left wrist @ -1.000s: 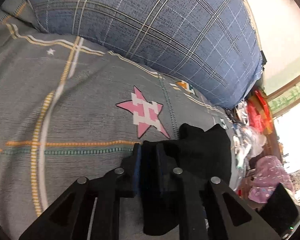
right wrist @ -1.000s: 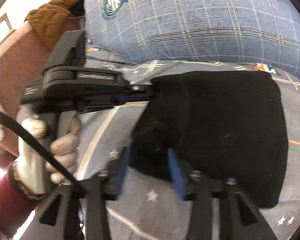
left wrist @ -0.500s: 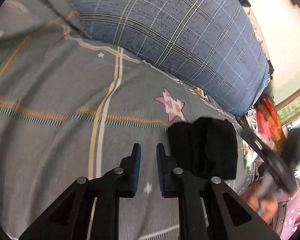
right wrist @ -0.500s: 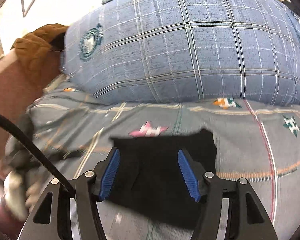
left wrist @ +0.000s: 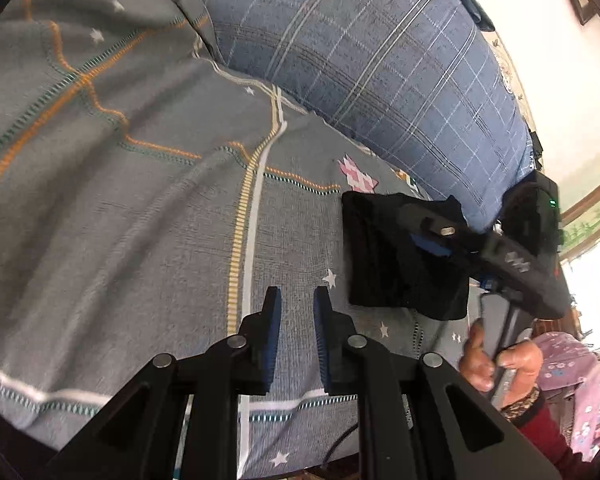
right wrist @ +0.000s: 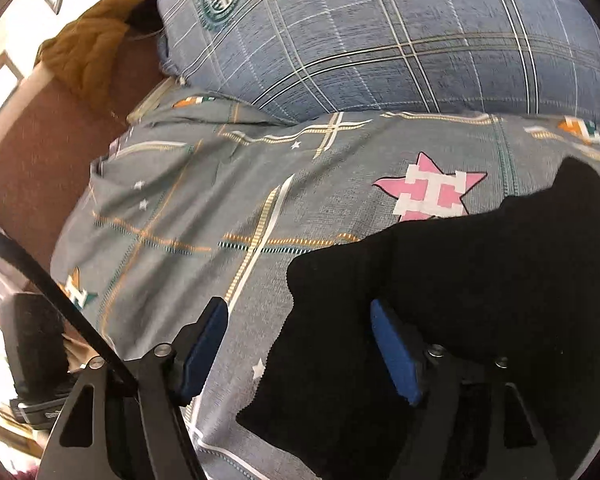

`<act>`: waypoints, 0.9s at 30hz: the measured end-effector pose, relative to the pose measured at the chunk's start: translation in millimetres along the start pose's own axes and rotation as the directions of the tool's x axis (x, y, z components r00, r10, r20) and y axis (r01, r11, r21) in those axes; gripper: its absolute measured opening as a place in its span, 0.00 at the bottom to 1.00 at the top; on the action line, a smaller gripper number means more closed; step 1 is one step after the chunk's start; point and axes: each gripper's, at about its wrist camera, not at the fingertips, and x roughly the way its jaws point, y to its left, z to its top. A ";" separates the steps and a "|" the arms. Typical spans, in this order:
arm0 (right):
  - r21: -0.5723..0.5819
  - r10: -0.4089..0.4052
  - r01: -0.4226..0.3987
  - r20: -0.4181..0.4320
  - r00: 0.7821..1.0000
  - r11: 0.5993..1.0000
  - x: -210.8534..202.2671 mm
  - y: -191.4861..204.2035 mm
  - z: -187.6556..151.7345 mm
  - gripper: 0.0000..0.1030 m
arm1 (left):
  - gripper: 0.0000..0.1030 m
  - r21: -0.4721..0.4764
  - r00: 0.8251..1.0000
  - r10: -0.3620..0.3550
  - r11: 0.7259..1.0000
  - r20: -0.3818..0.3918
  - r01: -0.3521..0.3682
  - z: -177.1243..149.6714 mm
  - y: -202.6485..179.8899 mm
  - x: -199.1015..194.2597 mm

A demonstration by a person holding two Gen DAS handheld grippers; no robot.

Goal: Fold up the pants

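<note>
Pants, a folded black knit bundle [left wrist: 404, 256], lay right of the nearly closed, empty left gripper [left wrist: 296, 336]; right gripper [right wrist: 300, 344], just opening wide, straddled its edge, holding nothing.

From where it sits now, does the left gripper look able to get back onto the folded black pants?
Probably yes. The left gripper hangs over bare grey bedsheet, with the black pants just beside it. Only the right gripper, over the pants' far side, might crowd it.
</note>
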 end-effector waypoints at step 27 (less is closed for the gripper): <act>0.510 0.321 -0.445 0.316 0.893 0.736 -51.8 -179.1 16.6 0.74 | 0.21 0.037 0.988 -0.083 0.995 -0.127 0.088 28.5 -113.3 127.6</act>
